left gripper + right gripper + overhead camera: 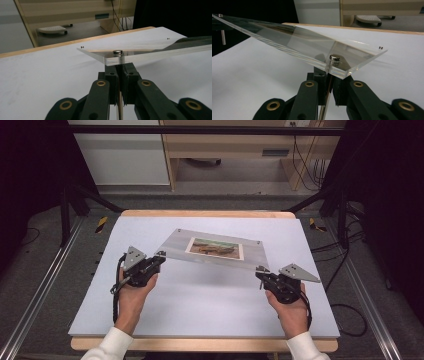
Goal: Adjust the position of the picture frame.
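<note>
Acrylic photo frame [215,249] hangs above the table [200,305] centre; I've got my left claw [159,256] pinching its seven-o'clock corner post, right claw [260,272] its five-o'clock one. Mid-carry, I judge; next, keep both hands level.

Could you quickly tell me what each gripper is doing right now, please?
Left gripper: shut on a near corner of the clear acrylic photo frame.
Right gripper: shut on the frame's other near corner.
</note>
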Tool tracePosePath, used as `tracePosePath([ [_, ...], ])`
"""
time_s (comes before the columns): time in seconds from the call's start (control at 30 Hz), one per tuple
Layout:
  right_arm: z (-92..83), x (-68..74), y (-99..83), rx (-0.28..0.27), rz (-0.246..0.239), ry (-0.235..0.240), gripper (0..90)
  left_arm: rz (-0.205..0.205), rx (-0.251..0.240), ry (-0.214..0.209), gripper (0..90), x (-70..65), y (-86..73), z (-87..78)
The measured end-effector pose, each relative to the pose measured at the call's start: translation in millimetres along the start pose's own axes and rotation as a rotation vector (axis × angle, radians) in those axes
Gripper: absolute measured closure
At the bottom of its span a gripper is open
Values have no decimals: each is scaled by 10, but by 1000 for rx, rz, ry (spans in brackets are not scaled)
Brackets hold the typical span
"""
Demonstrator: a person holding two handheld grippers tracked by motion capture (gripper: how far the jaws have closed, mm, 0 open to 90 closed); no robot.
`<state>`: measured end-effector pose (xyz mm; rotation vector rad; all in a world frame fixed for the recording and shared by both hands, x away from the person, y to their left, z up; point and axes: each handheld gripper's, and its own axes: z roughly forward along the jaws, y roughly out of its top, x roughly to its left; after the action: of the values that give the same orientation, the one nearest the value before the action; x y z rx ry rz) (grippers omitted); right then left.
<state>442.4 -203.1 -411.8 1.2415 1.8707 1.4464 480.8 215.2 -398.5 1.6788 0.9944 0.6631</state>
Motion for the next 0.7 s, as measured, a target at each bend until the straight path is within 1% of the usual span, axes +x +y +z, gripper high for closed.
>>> tracePosePath([
  [0.03, 0, 0, 0, 0, 0, 0, 829, 0, 0, 0, 841, 0, 0, 0],
  [0.1, 60, 52, 11, 4, -4, 17, 828, -1, -3, 11, 841, 45, -17, -81],
  [0.13, 60, 52, 11, 4, -4, 17, 828, -1, -3, 11, 841, 45, -17, -81],
  [0.17, 75, 66, 12, 5, -5, 20, 828, -5, -6, 17, 841, 69, -28, -123],
  [0.2, 122, 105, 13, 10, -2, 32, 828, -9, -8, 22, 841, 89, -36, -156],
  [0.27, 148, 127, 15, 11, 3, 39, 828, -14, -10, 28, 841, 111, -53, -197],
  [0.33, 177, 150, 23, 11, -6, 46, 828, -16, -11, 32, 841, 128, -72, -235],
  [0.57, 230, 197, 32, 21, -6, 62, 829, -33, -15, 46, 841, 147, -138, -307],
  [0.7, 237, 207, 25, 27, -7, 65, 829, -38, -15, 44, 840, 144, -177, -334],
])
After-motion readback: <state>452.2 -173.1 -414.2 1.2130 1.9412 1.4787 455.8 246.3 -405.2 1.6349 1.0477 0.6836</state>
